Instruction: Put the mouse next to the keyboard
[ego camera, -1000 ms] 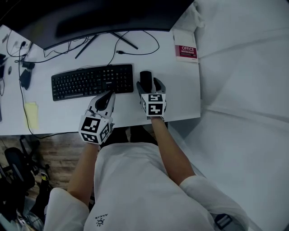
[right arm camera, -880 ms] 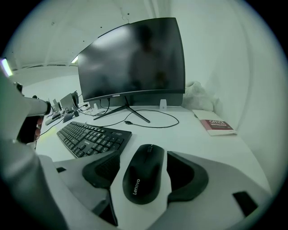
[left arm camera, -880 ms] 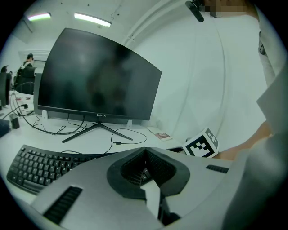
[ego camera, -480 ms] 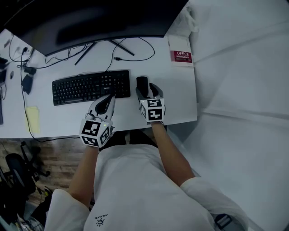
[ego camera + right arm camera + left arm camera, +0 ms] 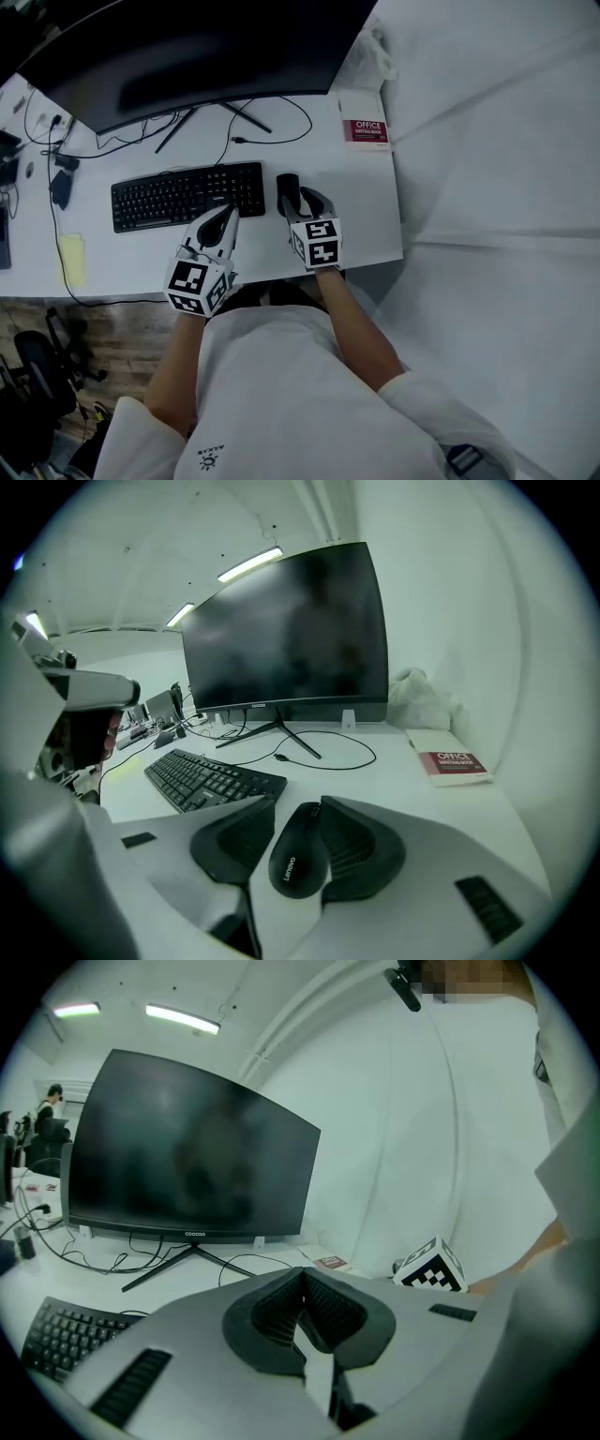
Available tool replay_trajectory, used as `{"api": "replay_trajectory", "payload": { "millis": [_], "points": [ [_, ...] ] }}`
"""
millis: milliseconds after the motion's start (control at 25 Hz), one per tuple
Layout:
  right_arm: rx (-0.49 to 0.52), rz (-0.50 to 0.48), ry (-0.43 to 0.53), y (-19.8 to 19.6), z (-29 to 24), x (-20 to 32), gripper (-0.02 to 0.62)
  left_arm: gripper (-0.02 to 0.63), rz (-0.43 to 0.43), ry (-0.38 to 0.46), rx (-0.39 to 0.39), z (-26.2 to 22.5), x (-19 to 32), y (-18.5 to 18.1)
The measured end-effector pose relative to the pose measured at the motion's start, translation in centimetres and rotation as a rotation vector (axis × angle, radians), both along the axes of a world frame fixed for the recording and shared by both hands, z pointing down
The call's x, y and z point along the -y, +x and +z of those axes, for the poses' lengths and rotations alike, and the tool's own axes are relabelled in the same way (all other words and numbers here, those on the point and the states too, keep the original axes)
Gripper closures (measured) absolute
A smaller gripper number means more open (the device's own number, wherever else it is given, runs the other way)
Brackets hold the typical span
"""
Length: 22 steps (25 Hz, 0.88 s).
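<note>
right gripper first: its jaws have just been closing, and now the two dark ribbed pads are clamped on the sides of the black mouse, one pad on each flank, with the mouse's rounded back and its printed logo showing between them

the mouse sits just beside the right end of the black keyboard, a narrow strip of white desk between the two, and from the head view only its far end pokes out past the jaws; the near end is covered by the gripper body and its marker cube

whether the mouse is resting on the desk or raised a touch off it, no view makes plain

over to the left gripper: clenched tight, the pads meet in a single seam and nothing is between them; it hangs over the near edge of the desk, in front of the keyboard's right half, touching nothing that shows

in the left gripper view the gripper's own grey body fills the lower frame, so only a corner of the keyboard peeks in at lower left, and the right gripper shows there only as its cube

behind it all the dark curved monitor is cut off at the top of the head view, its stand and loose cables running out beneath, and a red-and-white book lies at the desk's far right corner, well apart from the mouse
</note>
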State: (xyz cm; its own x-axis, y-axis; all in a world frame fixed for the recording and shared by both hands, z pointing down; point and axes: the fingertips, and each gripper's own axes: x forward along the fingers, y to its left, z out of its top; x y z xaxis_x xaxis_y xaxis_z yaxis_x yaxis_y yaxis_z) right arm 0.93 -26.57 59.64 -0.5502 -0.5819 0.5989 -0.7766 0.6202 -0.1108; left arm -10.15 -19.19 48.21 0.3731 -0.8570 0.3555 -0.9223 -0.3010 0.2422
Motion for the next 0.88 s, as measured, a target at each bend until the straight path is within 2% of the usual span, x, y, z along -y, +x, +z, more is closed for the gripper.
{"api": "replay_trajectory", "payload": {
  "millis": [440, 880],
  "points": [
    [0.04, -0.013, 0.048, 1.3, -2.9, -0.6, 0.509, 0.595, 0.022, 0.029, 0.003, -1.3, -0.3, 1.7],
    [0.069, -0.021, 0.087, 3.1, -5.5, -1.4, 0.542, 0.595, 0.036, 0.053, 0.006, -2.7, -0.5, 3.1]
  ]
}}
